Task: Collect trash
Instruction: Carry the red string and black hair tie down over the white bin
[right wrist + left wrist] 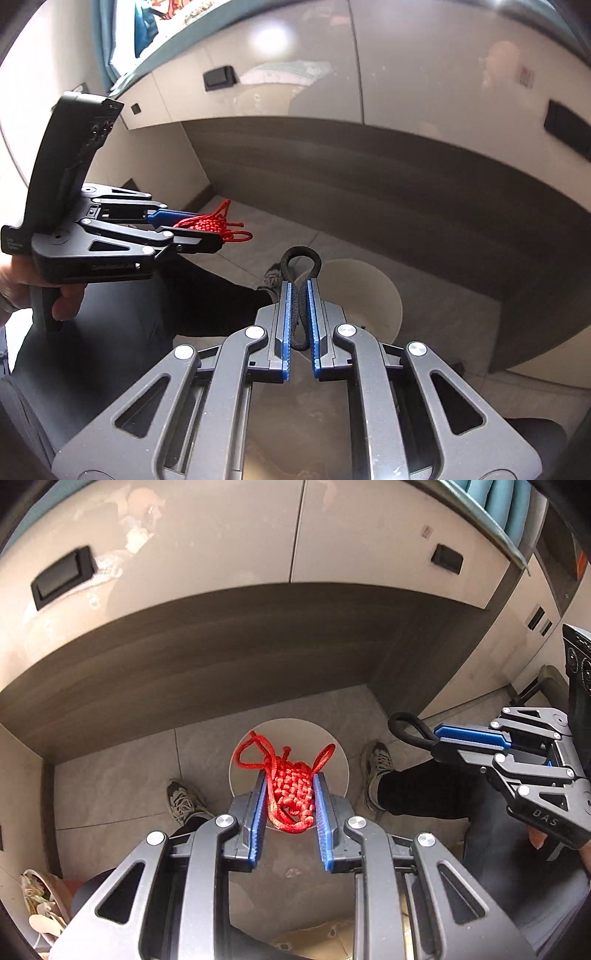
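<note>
left gripper (290,794): jaws clamp red knotted cord (290,790) above round white bin (343,764) | right gripper (299,314): jaws pinch black cord loop (299,295)

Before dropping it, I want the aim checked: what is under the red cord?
The white bin on the floor sits below the red cord, which the left gripper holds. The cord hides the bin's inside.
</note>
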